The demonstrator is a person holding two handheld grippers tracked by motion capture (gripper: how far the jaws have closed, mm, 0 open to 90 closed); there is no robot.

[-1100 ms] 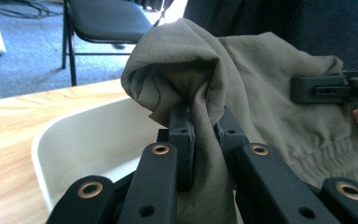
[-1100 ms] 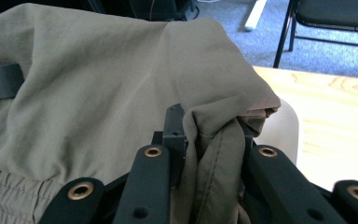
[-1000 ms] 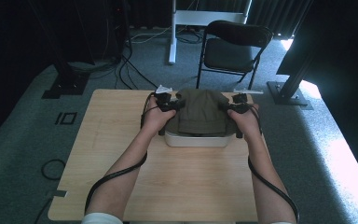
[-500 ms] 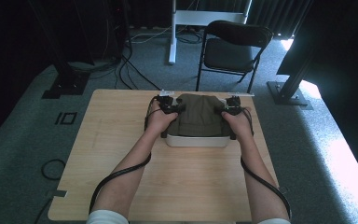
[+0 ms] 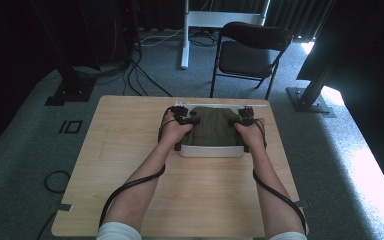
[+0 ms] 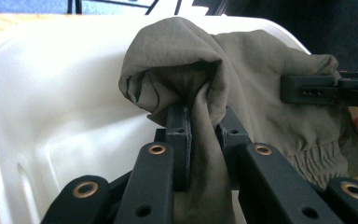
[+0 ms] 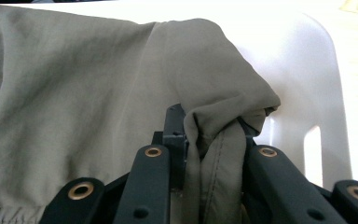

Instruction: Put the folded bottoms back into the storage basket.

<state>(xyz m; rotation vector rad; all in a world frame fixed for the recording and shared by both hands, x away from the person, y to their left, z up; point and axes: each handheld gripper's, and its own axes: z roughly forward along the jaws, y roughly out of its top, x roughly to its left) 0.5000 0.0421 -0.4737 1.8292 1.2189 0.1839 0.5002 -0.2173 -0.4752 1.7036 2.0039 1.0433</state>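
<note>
An olive-green garment [image 5: 211,125] lies spread over a white plastic tub [image 5: 211,150] near the far middle of the wooden table. My left gripper [image 5: 189,121] is shut on a bunched fold of the garment [image 6: 177,74] at its left side, just above the tub's white inside wall [image 6: 51,93]. My right gripper [image 5: 240,121] is shut on a fold of the garment [image 7: 223,107] at its right side, over the tub's rim [image 7: 317,93]. In the left gripper view the right gripper [image 6: 328,88] holds the cloth farther off.
The wooden table [image 5: 130,150] has bare room on all sides of the tub. Beyond its far edge stand a black folding chair [image 5: 250,50], a white desk leg [image 5: 185,35] and loose floor cables [image 5: 130,75]. Gripper cables trail along both forearms.
Both grippers have moved forward and inward and lowered the garment toward the tub. The cloth now sits lower and more bunched over it.
</note>
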